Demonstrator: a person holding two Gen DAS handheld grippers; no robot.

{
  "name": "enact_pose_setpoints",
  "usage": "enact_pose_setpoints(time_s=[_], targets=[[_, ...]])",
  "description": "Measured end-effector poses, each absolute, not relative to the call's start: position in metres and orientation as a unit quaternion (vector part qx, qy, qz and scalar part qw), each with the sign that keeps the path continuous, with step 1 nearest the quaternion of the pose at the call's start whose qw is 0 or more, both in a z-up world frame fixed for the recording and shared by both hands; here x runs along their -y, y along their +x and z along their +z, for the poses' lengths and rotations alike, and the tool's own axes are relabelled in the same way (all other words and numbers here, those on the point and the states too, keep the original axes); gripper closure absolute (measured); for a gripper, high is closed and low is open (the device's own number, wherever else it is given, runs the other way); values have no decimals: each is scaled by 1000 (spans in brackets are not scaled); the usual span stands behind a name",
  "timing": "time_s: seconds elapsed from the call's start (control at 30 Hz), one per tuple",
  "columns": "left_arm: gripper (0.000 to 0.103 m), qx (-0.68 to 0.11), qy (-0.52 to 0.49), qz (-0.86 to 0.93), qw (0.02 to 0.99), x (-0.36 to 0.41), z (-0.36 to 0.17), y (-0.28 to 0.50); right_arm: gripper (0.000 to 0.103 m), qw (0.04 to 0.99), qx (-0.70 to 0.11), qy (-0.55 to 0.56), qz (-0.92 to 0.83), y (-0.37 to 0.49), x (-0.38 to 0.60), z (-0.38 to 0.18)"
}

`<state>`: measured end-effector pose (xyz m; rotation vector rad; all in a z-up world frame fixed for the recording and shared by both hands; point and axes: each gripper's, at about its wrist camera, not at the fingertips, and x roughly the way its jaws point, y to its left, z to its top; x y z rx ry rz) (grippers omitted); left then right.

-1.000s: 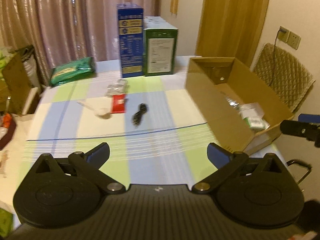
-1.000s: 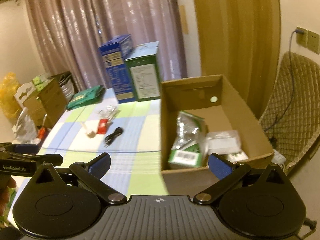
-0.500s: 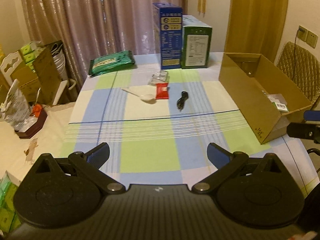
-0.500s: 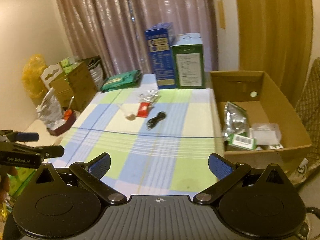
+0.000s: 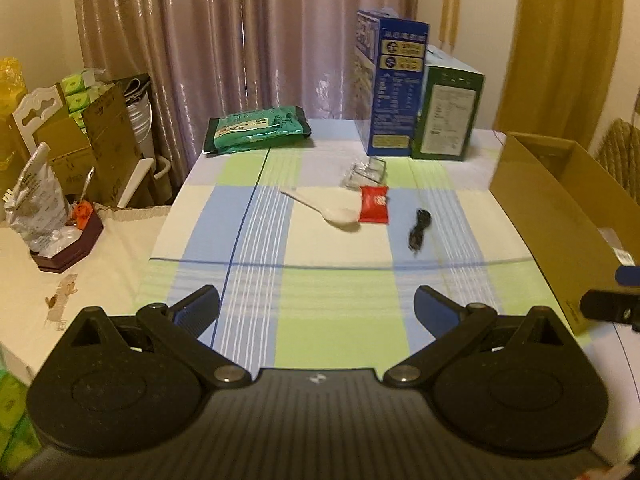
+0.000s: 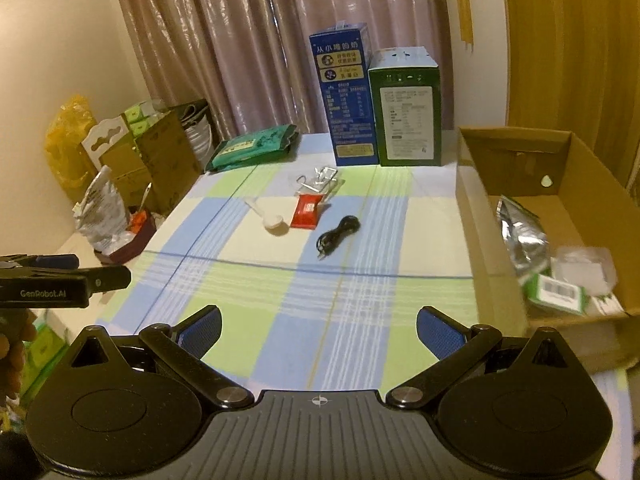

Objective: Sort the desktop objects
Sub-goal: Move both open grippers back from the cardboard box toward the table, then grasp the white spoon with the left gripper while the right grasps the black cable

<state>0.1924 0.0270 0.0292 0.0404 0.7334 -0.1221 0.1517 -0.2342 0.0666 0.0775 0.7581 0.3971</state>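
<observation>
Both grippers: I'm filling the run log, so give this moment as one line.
left gripper: open, empty | right gripper: open, empty | spoon, red packet, black cable: on table | cardboard box: partly filled

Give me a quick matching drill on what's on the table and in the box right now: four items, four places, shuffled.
Items:
1. red packet
2. black cable
3. silver foil bag
4. green flat pack

Places:
A. inside the cardboard box
B. far left of the table, by the curtain
C. beside the white spoon
D. mid-table, between the red packet and the box

Pairs: 1-C, 2-D, 3-A, 4-B
</observation>
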Motion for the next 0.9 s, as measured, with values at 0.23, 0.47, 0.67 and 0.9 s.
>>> enact_pose_setpoints(time_s=[0.23,0.47,0.67,0.9], targets=[[2,-356,-26,-65,932,-29,-14,258,15,908,-373,41,189,216,209,27],[8,-372,-47,-70,924,-22,-54,315,30,907,-373,39,189,280,188,-18],[9,-358,-54,-70,929,-19,-65,353,40,911,-369,50,179,324,179,-51],[10,-370,-80,-61,924,-24,-87,377,52,911,-369,56,172,352,167,-76]])
